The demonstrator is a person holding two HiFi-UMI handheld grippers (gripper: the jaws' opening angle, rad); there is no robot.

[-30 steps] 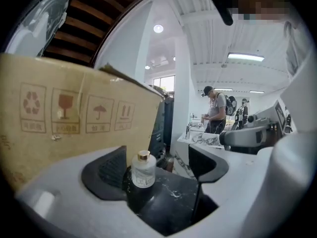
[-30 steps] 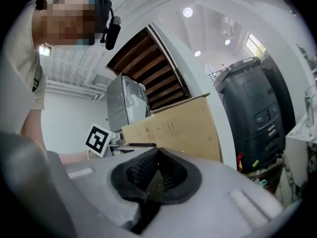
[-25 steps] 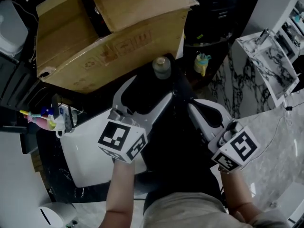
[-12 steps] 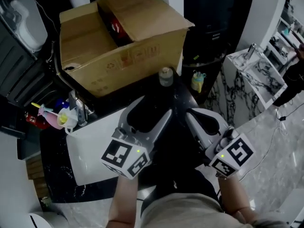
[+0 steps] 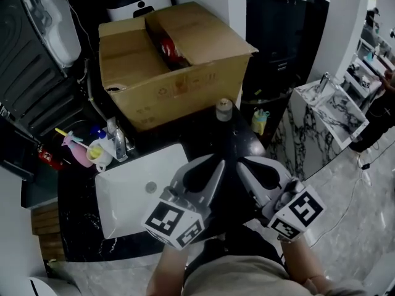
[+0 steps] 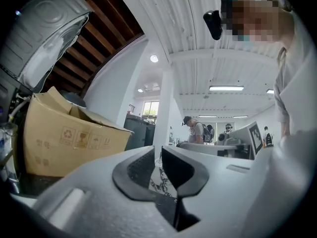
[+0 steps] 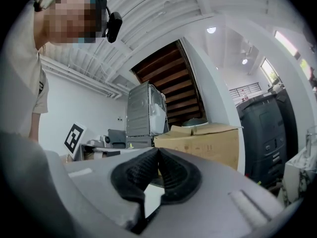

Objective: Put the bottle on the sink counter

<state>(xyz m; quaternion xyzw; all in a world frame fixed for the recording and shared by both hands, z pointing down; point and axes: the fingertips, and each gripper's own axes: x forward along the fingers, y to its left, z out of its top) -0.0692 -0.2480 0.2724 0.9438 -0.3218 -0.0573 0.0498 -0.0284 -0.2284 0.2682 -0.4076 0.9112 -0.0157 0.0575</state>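
While the bottle (image 5: pixel 224 110) stands upright on the black table just beside the cardboard box (image 5: pixel 173 73), my left hand-held gripper (image 5: pixel 213 163) hangs short of it, jaws closing on nothing; my right hand-held gripper (image 5: pixel 242 163) is pressed together, empty.

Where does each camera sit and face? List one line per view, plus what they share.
Head view: on the person's head, steeply down at sink, bottle and cardboard box; forearms, left gripper and right gripper show.
Left gripper view: on the left gripper, along its closing, empty jaws, upward past the cardboard box; the person's sleeve shows.
Right gripper view: on the right gripper, along its shut jaws toward the cardboard box; the sleeve shows.
Shared: all three show the cardboard box.
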